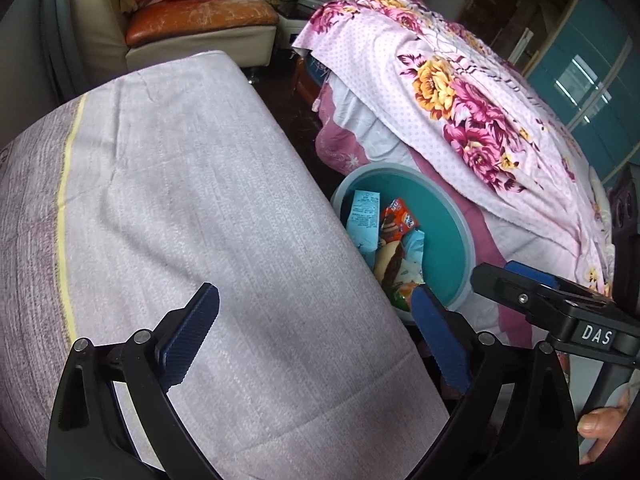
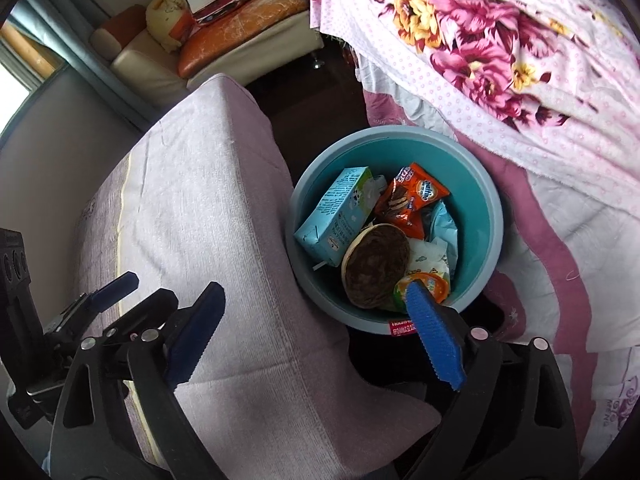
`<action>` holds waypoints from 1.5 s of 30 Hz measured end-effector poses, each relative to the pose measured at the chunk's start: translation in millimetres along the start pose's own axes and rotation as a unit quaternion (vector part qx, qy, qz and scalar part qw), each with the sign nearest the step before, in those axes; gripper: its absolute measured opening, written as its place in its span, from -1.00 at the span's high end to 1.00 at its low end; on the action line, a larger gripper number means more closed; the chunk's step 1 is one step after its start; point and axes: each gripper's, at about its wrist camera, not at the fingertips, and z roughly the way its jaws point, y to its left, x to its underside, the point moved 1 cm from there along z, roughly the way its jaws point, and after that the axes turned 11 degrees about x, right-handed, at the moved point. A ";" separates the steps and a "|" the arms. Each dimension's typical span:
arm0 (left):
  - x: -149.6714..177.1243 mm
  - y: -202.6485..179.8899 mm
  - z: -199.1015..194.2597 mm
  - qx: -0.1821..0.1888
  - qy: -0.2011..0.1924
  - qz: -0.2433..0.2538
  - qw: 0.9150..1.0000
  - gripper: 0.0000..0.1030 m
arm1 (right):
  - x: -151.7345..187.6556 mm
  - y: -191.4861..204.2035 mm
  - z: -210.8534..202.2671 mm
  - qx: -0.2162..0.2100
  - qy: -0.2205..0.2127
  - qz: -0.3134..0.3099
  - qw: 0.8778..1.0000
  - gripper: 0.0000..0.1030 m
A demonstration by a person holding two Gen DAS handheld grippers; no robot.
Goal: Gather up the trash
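A teal round bin stands on the floor between a cloth-covered table and a bed; it also shows in the left wrist view. Inside lie a light blue milk carton, an orange snack wrapper, a round brown-topped cup lid and other wrappers. My right gripper is open and empty, above the bin's near rim. My left gripper is open and empty over the table's edge, left of the bin. The right gripper's black body shows in the left wrist view.
A table with a lilac cloth fills the left. A bed with a pink floral cover lies to the right. An orange and cream sofa with a bag stands at the back. Dark floor lies between table and bed.
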 end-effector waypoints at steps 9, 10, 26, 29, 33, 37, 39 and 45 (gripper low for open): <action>14.9 14.0 -31.8 -0.027 -0.023 -0.017 0.999 -0.92 | 10.7 -1.6 -41.9 0.015 -0.055 0.002 0.998 -0.79; 16.5 15.4 -34.4 -0.028 -0.024 -0.018 0.999 -0.92 | 12.4 -2.9 -47.4 0.017 -0.061 0.003 0.998 -0.79; 36.9 29.3 -77.4 -0.049 -0.059 -0.036 0.996 -0.92 | 29.6 -5.2 -89.4 0.035 -0.095 -0.011 0.995 -0.79; 38.7 31.0 -82.9 -0.052 -0.064 -0.038 0.996 -0.92 | 32.6 -2.8 -92.5 0.035 -0.098 -0.012 0.995 -0.79; 39.8 33.8 -88.4 -0.055 -0.070 -0.041 0.995 -0.92 | 33.4 0.7 -96.0 0.037 -0.100 -0.013 0.994 -0.79; 40.1 37.1 -93.0 -0.058 -0.077 -0.044 0.994 -0.92 | 33.9 3.1 -97.0 0.038 -0.100 -0.014 0.994 -0.79; 40.1 38.6 -94.1 -0.061 -0.079 -0.046 0.994 -0.92 | 34.0 4.4 -97.1 0.038 -0.100 -0.016 0.994 -0.79; 39.7 41.6 -92.9 -0.068 -0.082 -0.047 0.993 -0.92 | 35.9 8.1 -94.4 0.042 -0.096 -0.021 0.994 -0.79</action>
